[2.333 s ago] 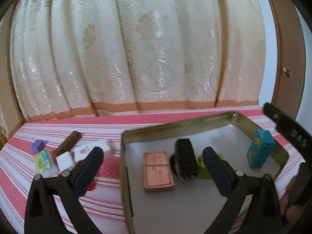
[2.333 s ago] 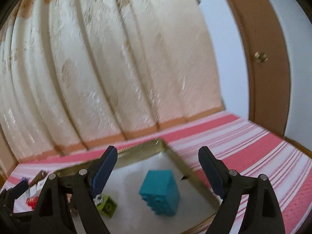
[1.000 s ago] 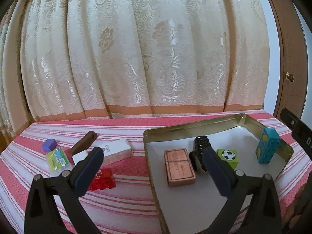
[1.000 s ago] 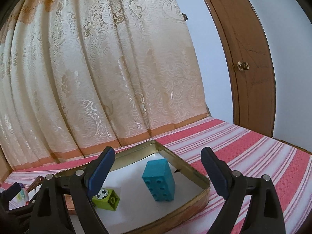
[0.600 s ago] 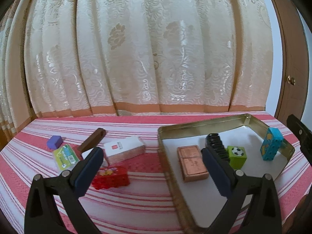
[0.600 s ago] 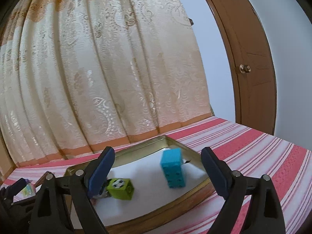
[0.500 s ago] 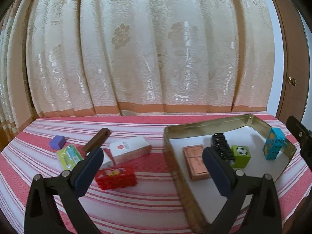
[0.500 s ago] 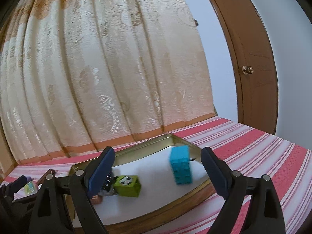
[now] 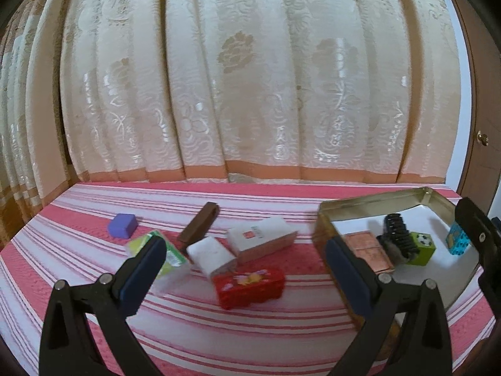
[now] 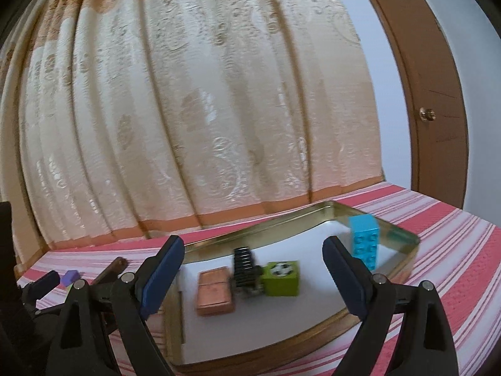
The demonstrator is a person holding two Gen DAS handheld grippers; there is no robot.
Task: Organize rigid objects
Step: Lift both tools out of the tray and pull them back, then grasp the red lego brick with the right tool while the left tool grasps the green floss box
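Hovering above the striped red-and-white table (image 9: 250, 329), left gripper (image 9: 241, 269) with jaws spread wide and gripping nothing. Lying just past the jaws at 12 o'clock: a red block (image 9: 249, 286), touching a small white box (image 9: 210, 255) at its 11 o'clock; behind that, a longer white box (image 9: 262, 239) bearing a small red label, writing too blurred for reading. Further out at 10 o'clock, a green packet (image 9: 170, 255), a brown bar (image 9: 198, 227) and a purple block (image 9: 122, 225).

Sitting at 2 o'clock, a gold tin (image 9: 325, 219) holding a copper case (image 9: 369, 252), a black clip (image 9: 397, 236), a green cube (image 9: 422, 249) printed with a football, and a turquoise brick (image 9: 457, 241) standing upright near the far right wall.

Hanging over the near edge of the tin (image 10: 275, 222), right gripper (image 10: 253, 274) likewise gaping and clasping nothing, green cube (image 10: 281, 277) lying between the jaws.
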